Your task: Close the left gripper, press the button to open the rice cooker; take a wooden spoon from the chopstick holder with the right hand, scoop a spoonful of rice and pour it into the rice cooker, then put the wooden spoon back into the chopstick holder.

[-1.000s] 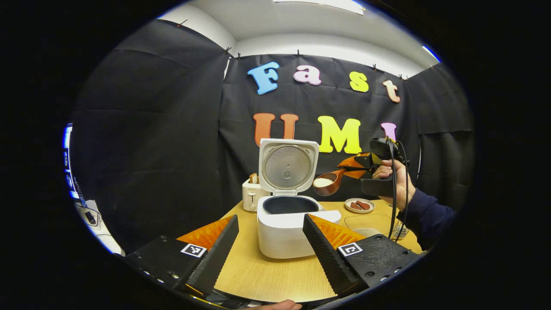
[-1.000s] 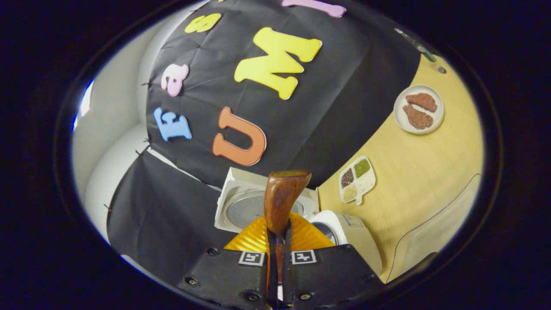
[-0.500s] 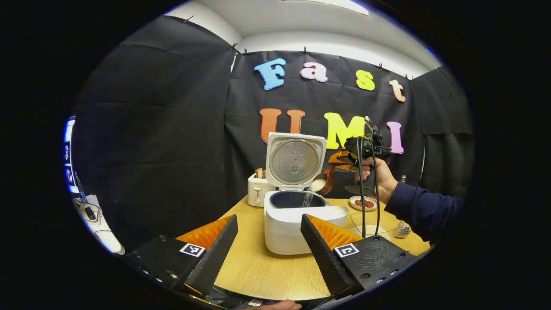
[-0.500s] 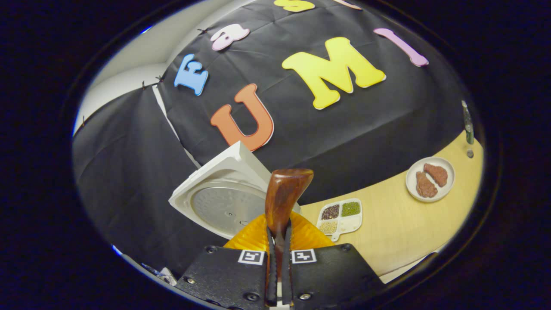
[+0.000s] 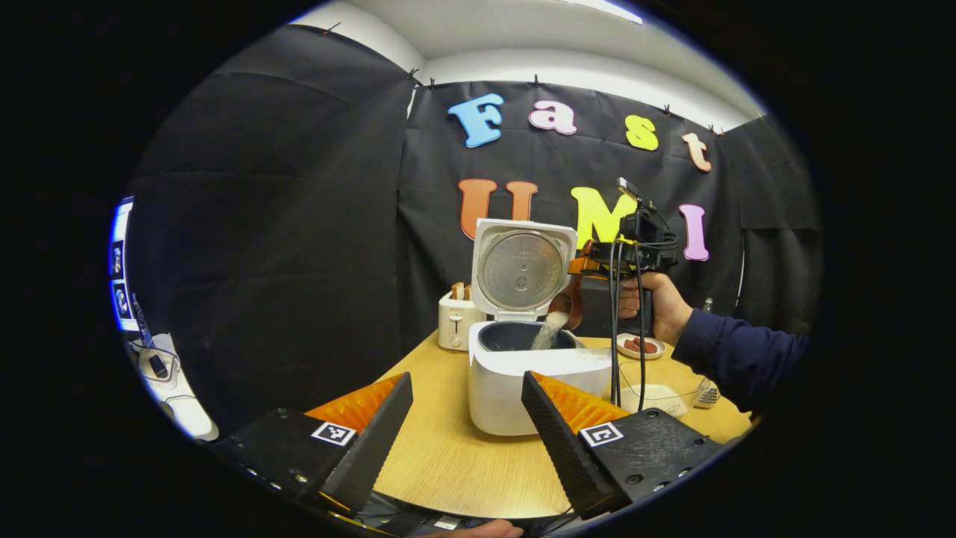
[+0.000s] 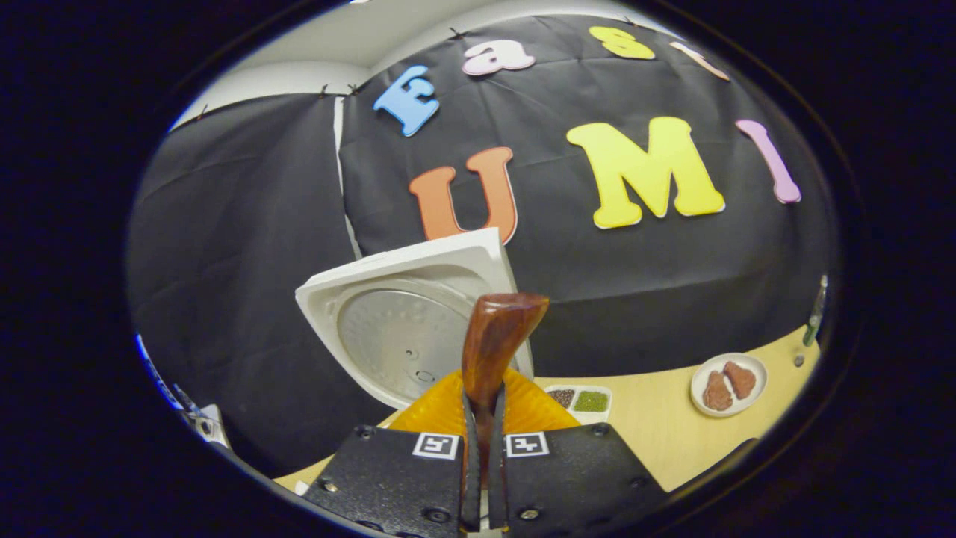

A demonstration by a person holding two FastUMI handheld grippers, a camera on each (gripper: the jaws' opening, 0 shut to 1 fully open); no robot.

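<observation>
The white rice cooker (image 5: 523, 385) stands on the table with its lid (image 5: 523, 269) raised upright. In the left gripper view a hand holds my right gripper (image 5: 588, 266) above the pot's right rim. It is shut on the wooden spoon (image 5: 571, 302), which is tipped over, and rice (image 5: 547, 332) streams from it into the pot. In the right gripper view the spoon's brown handle (image 6: 494, 340) stands clamped in my right gripper (image 6: 482, 400), with the lid (image 6: 396, 329) close behind it. My left gripper (image 5: 467, 381) hangs open in front of the cooker, holding nothing.
A white toaster (image 5: 455, 329) stands left of the cooker. Right of it are a plate of brown meat (image 5: 642, 345), a clear bowl of rice (image 5: 657, 388) and a divided dish of grains (image 6: 579, 400). Bare wooden table (image 5: 448, 463) lies in front of the cooker.
My right gripper has rolled and carried the level, full spoon over the pot, tipping it so that the rice pours out. My left gripper has stayed open and drifted slightly.
</observation>
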